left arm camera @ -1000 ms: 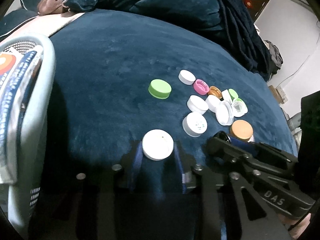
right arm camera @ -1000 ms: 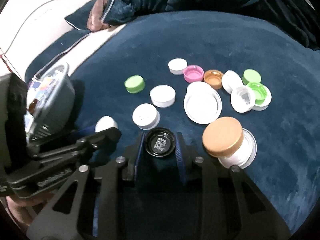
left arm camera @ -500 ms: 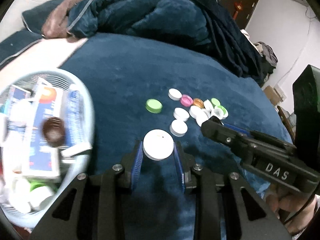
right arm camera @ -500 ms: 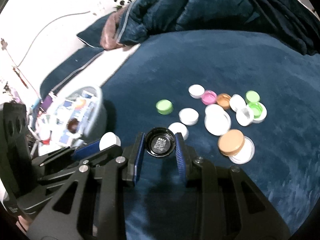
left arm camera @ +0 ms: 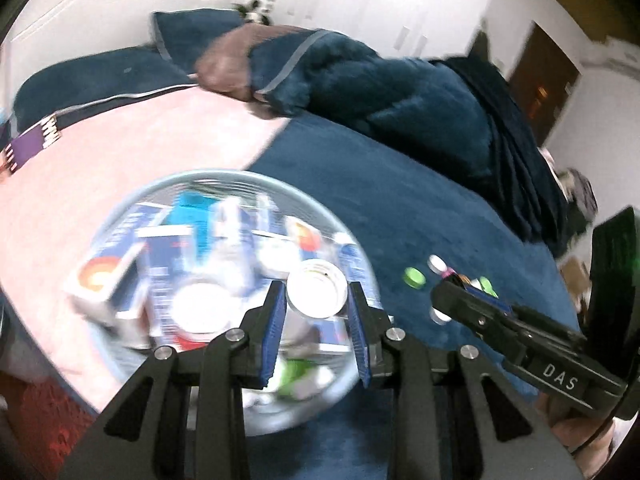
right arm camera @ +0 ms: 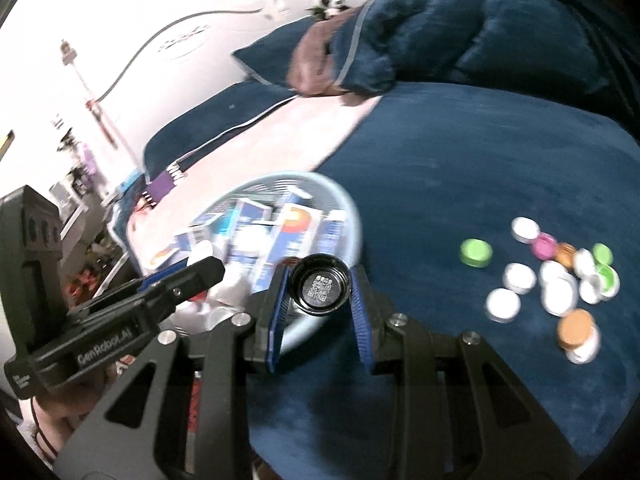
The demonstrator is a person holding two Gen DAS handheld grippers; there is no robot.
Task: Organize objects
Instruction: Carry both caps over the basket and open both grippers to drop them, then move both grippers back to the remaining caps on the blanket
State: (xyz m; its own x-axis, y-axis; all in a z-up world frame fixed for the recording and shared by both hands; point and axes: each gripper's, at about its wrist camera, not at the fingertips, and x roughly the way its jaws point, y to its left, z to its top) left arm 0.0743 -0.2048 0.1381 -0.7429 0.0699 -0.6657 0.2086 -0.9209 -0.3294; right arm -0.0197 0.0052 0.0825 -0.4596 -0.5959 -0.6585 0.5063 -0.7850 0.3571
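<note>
My left gripper (left arm camera: 318, 292) is shut on a white cap (left arm camera: 317, 289) and holds it above a pale blue basket (left arm camera: 160, 184) full of boxes and lids. My right gripper (right arm camera: 319, 286) is shut on a black cap (right arm camera: 320, 289) with a QR label, at the basket's near rim (right arm camera: 352, 208). The left gripper also shows in the right wrist view (right arm camera: 200, 272), over the basket. Several loose caps (right arm camera: 552, 276) lie on the blue blanket to the right, among them a green cap (right arm camera: 475, 253) and an orange cap (right arm camera: 576, 326).
The basket sits where a pink sheet (left arm camera: 100, 152) meets the dark blue blanket (right arm camera: 480, 168). A bunched blue duvet (left arm camera: 380, 80) and pillows lie at the back. The bed's left edge drops to a red floor area (left arm camera: 36, 420).
Both grippers have lifted off the blanket and swung left with their caps, from beside the cap pile to over the basket. The basket has come into the middle of both views.
</note>
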